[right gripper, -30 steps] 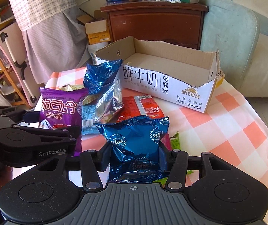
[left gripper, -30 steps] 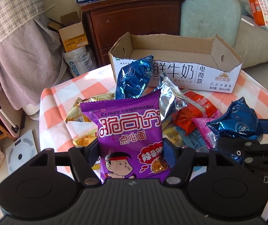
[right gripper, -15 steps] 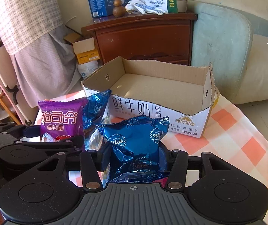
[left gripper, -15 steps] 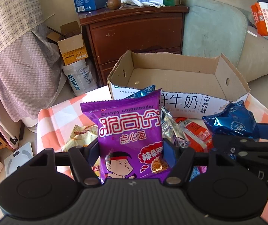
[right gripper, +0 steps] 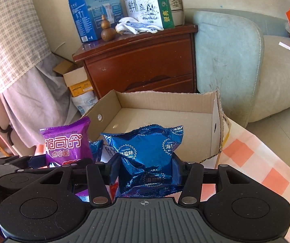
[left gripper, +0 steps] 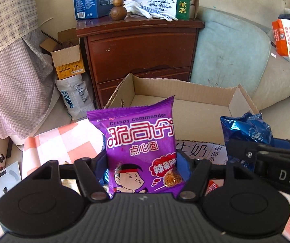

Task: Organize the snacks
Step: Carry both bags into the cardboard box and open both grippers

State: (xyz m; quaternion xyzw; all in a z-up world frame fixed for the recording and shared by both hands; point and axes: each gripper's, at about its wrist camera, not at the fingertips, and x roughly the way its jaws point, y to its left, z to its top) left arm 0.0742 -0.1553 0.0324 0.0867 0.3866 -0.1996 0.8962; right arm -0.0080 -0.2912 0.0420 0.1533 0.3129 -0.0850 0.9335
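- Snacks ride in both hands: the left gripper has its jaws pinching the lower part of a purple noodle packet, which stands upright between them.
- Beside it, the right gripper has its jaws clamped on a crumpled blue seaweed packet, also upright.
- Just beyond both sets of jaws sits the open cardboard box, its floor bare, resting on the checked counter.
- To my eye the step in hand is carrying both packets over the near wall of the box.
- Doing it well means lifting the packet bottoms clear of that near wall, then lowering each into its own side.
- Jaws should part only once a packet is low inside, since these puffy bags would otherwise topple or slide.
- Keeping the two grippers apart avoids a bump.
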